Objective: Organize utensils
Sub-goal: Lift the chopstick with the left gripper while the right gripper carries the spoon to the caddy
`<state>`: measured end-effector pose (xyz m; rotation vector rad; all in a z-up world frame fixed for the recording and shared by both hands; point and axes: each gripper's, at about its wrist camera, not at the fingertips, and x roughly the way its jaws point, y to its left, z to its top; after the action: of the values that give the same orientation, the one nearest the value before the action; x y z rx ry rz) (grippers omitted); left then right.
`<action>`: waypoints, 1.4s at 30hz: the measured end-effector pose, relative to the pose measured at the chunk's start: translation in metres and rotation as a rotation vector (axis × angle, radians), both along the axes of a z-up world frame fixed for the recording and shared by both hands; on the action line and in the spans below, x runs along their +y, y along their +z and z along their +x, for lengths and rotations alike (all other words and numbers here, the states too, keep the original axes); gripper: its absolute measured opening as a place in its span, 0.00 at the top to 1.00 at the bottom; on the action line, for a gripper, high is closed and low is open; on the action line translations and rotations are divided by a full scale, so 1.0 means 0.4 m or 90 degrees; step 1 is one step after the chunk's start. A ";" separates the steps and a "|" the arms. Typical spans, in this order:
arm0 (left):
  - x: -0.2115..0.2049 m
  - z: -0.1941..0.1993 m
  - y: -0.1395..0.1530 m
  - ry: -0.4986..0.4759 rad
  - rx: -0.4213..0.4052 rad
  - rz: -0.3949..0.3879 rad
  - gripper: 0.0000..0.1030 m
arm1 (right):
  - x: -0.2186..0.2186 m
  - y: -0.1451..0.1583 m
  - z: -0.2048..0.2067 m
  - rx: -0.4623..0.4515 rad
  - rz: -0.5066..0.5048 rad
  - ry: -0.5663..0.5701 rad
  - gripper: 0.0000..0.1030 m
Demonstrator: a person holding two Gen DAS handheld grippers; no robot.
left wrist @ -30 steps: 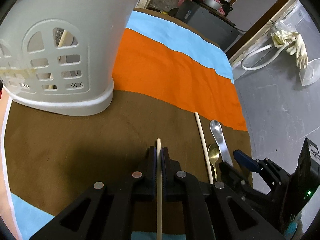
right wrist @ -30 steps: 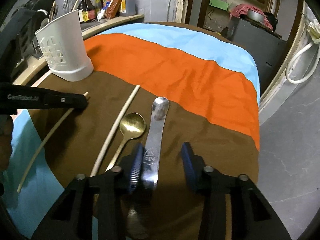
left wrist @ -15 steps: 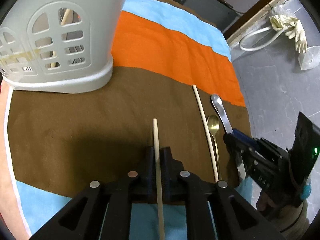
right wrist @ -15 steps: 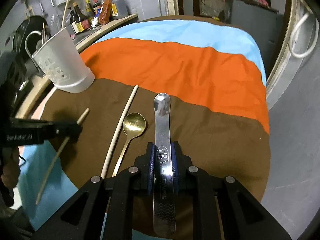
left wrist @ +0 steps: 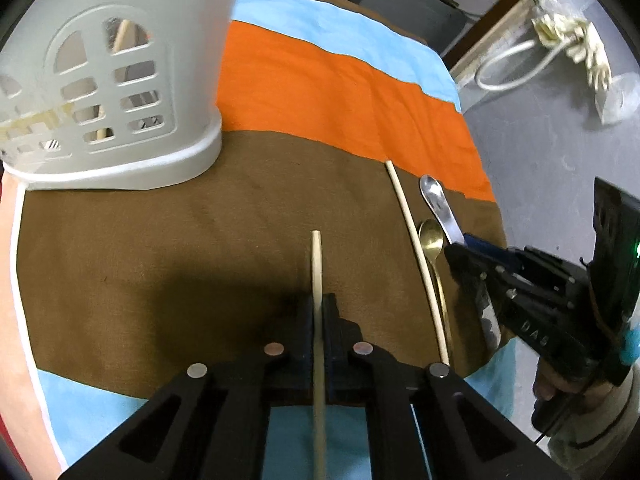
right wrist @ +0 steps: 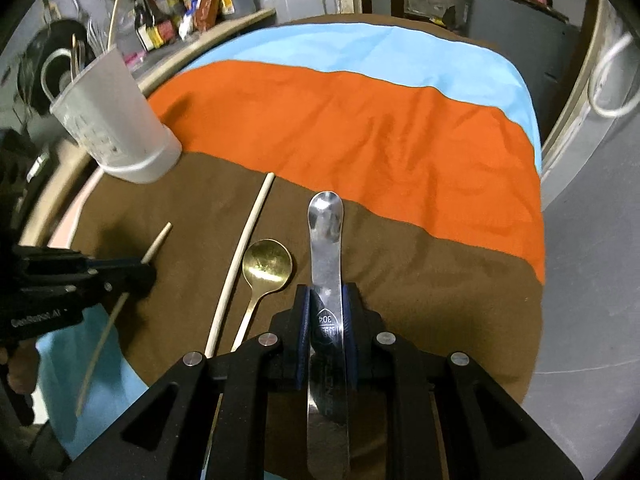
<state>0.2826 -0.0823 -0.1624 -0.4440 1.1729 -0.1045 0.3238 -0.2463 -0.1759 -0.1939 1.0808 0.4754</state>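
My left gripper [left wrist: 318, 308] is shut on a wooden chopstick [left wrist: 316, 260], held above the brown cloth; it also shows in the right wrist view [right wrist: 158, 242]. My right gripper [right wrist: 326, 300] is shut on the handle of a flat steel spoon [right wrist: 326, 224], whose bowl points away. A second chopstick [right wrist: 244, 248] and a brass spoon [right wrist: 266, 264] lie on the cloth between the two grippers. The white slotted utensil holder [left wrist: 108, 80] stands at the far left with utensils inside; in the right wrist view [right wrist: 112, 120] it sits on the cloth's left edge.
The round table carries a striped cloth, brown [left wrist: 160, 220], orange [right wrist: 360, 120] and light blue. Bottles [right wrist: 180, 12] stand on a shelf behind the holder. The table edge and grey floor [left wrist: 560, 140] lie to the right.
My right gripper has closed on the steel spoon's handle and lifted it slightly. My left gripper has drawn back from the holder with the chopstick still in it.
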 end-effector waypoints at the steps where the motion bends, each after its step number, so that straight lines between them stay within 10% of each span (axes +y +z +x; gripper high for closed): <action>1: 0.005 -0.003 0.003 0.007 -0.002 -0.007 0.95 | 0.006 0.004 -0.001 -0.003 -0.010 0.001 0.86; 14: 0.052 -0.057 0.052 0.027 -0.051 -0.027 0.95 | 0.034 0.072 -0.101 -0.062 -0.037 -0.003 0.87; 42: 0.304 -0.092 0.380 0.110 -0.367 -0.012 0.95 | 0.127 0.357 -0.187 -0.333 0.258 -0.026 0.87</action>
<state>0.2460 0.0395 -0.0103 -0.4892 0.5648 -0.0858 0.2490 -0.1957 -0.0330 0.0630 0.4629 0.5582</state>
